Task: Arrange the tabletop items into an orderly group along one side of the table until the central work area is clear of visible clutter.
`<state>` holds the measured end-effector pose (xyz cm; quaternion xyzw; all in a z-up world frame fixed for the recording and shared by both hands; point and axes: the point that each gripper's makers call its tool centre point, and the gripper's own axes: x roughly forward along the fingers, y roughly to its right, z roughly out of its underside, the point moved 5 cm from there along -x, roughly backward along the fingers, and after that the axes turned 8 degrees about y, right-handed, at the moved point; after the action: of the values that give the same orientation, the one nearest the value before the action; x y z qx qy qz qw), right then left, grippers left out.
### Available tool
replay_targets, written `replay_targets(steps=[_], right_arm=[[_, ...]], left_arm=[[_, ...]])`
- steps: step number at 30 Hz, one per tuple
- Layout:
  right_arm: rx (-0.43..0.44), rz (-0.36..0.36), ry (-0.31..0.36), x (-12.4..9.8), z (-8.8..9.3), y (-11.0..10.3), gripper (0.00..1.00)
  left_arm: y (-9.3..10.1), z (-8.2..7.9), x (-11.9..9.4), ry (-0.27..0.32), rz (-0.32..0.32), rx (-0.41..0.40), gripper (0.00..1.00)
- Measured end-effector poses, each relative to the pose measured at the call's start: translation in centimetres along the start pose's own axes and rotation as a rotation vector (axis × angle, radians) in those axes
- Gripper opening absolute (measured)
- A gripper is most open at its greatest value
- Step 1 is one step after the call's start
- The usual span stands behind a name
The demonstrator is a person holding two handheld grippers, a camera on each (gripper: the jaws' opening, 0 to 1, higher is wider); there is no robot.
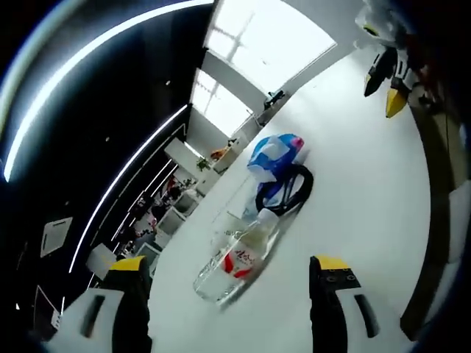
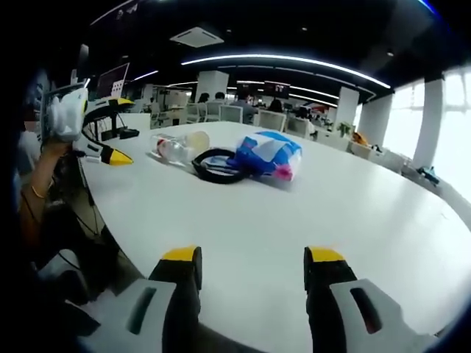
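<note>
White table (image 2: 294, 220) carries bottle (image 2: 176, 146), black ring (image 2: 218, 165) and blue packet (image 2: 268, 157) at 11 o'clock; both grippers' jaws gape wide, empty.

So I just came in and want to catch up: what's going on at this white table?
A person holds two yellow-tipped grippers over a round white table. The left gripper is open, its jaws either side of a clear plastic water bottle lying on its side. Beyond it lie a black ring-shaped cable coil and a blue and white plastic packet. The right gripper is open over bare tabletop, holding nothing.
</note>
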<state>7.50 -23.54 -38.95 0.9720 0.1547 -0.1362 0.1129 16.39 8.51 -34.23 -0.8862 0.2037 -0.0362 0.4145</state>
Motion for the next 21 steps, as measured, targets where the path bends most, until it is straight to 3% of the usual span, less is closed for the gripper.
replay_targets(steps=[14, 18, 21], right_arm=[[-0.007, 0.003, 0.015, -0.4, -0.3, -0.1, 0.54], [-0.018, 0.002, 0.003, -0.4, -0.2, -0.1, 0.53], [-0.025, 0.002, 0.003, -0.5, -0.3, -0.2, 0.53]], left_arm=[[0.4, -0.6, 1.5, 0.0, -0.008, 0.038, 0.89], [1.0, -0.9, 2.3, -0.022, 0.001, 0.111, 0.89], [1.6, -1.2, 2.7, -0.007, 0.018, 0.125, 0.89]])
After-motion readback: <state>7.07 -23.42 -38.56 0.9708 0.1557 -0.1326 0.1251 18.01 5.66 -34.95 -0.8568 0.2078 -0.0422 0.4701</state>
